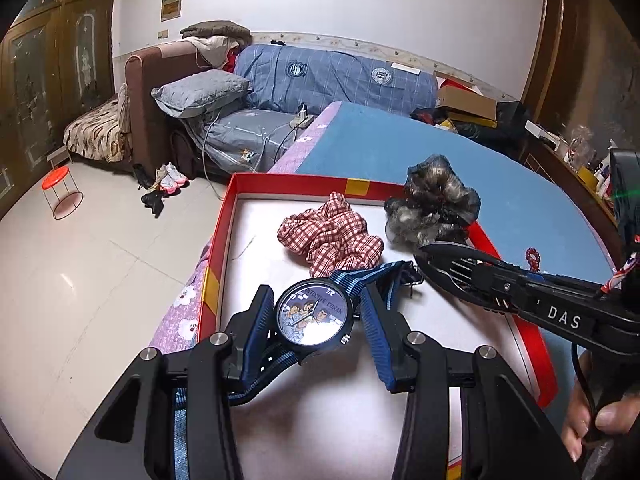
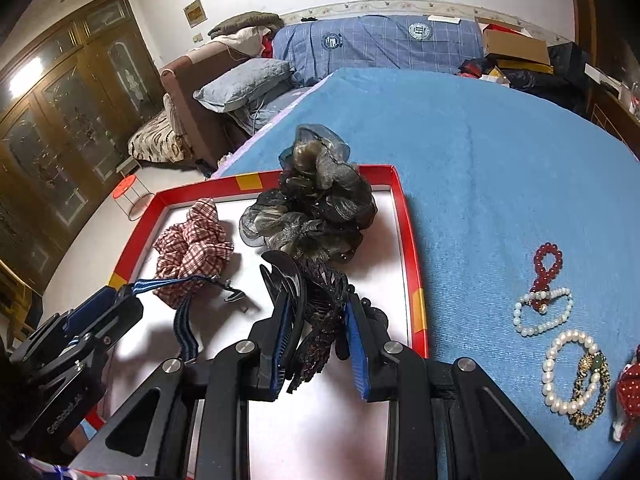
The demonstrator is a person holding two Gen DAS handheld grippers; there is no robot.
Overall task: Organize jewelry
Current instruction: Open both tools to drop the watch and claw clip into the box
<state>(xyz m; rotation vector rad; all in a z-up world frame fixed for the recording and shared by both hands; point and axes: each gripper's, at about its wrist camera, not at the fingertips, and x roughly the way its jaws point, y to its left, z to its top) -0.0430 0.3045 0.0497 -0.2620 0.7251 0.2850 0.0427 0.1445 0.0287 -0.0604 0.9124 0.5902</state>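
Hidden and cut-off parts around the red tray

The watch (image 1: 314, 316) strap's lower end vanishes under the left hand-held gripper (image 1: 316, 320); the red polka-dot item (image 2: 629, 394) is cropped at the right wrist view's right edge; the tray (image 1: 230, 216) loses its near rim behind both gripper bodies.

Watch (image 1: 314, 317) dial reads "ETECTIVE CONAN" curving along top edge, first letter hidden, with "12" at its 1 o'clock; white label on right gripper (image 1: 438, 258) arm, at 3 o'clock from watch, reads "DAS"; faint print on left gripper (image 2: 120, 298) body too blurred to read
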